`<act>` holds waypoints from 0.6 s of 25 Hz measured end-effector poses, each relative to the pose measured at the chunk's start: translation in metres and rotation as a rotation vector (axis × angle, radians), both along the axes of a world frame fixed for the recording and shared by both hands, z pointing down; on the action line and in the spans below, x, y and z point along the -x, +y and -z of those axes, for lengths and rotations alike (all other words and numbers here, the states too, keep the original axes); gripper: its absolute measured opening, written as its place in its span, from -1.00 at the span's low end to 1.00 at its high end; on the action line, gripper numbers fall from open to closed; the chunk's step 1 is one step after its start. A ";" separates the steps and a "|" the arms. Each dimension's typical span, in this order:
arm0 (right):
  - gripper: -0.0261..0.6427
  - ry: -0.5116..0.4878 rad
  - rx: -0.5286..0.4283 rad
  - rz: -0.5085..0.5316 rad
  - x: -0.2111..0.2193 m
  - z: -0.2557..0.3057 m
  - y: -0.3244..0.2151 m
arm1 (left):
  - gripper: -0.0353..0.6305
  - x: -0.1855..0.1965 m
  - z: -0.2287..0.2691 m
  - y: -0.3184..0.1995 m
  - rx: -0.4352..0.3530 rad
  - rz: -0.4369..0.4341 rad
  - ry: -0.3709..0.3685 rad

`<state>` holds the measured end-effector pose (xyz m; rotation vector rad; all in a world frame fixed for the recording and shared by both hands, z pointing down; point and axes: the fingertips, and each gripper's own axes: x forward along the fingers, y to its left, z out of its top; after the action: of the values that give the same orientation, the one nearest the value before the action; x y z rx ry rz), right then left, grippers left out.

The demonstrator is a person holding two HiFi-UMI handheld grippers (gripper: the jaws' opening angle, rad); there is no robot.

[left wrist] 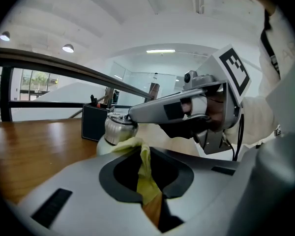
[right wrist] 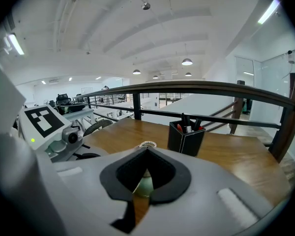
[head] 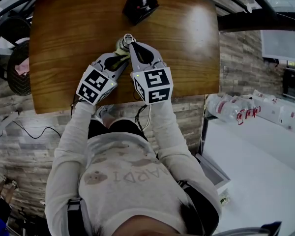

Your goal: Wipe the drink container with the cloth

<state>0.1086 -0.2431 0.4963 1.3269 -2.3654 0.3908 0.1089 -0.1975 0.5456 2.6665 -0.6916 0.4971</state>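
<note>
The drink container (head: pixel 123 43) is pale with a metal lid and stands near the middle of the wooden table (head: pixel 64 43). My left gripper (head: pixel 119 59) is shut on a yellow cloth (left wrist: pixel 148 181), and the cloth's top lies against the container's side (left wrist: pixel 116 130) just under the lid. From the right, my right gripper (head: pixel 131 45) reaches the container's top and is shut on it. In the right gripper view the pale body (right wrist: pixel 145 186) shows between the pads, with the lid ring just above the right gripper (right wrist: pixel 146 152). The left gripper (left wrist: pixel 147 154) sits close below the right one.
A black pen holder (head: pixel 140 6) with pens stands at the table's far edge, beyond the container (right wrist: pixel 186 136). A dark railing (right wrist: pixel 196 90) runs behind the table. Right of the table is a white counter with plastic bottles (head: pixel 236 109). A fan (head: pixel 12 58) stands to the left.
</note>
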 end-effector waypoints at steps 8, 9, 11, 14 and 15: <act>-0.89 0.015 -0.007 0.003 0.000 0.001 0.002 | -0.81 -0.001 -0.004 0.004 0.007 0.013 -0.009; -0.89 0.015 -0.006 0.003 0.000 0.000 0.002 | -0.81 -0.001 -0.006 0.004 0.009 0.014 -0.016; -0.89 0.017 -0.006 0.003 0.000 0.000 0.001 | -0.81 0.001 -0.013 0.006 0.020 0.013 -0.039; -0.89 0.017 -0.007 0.004 0.000 0.001 0.002 | -0.81 0.002 -0.023 0.010 0.043 0.011 -0.071; -0.89 0.016 -0.008 0.004 0.000 0.001 0.002 | -0.81 0.003 -0.027 0.010 0.053 0.012 -0.083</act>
<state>0.1087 -0.2413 0.4952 1.3231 -2.3584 0.3682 0.1062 -0.1870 0.5722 2.6033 -0.7076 0.6169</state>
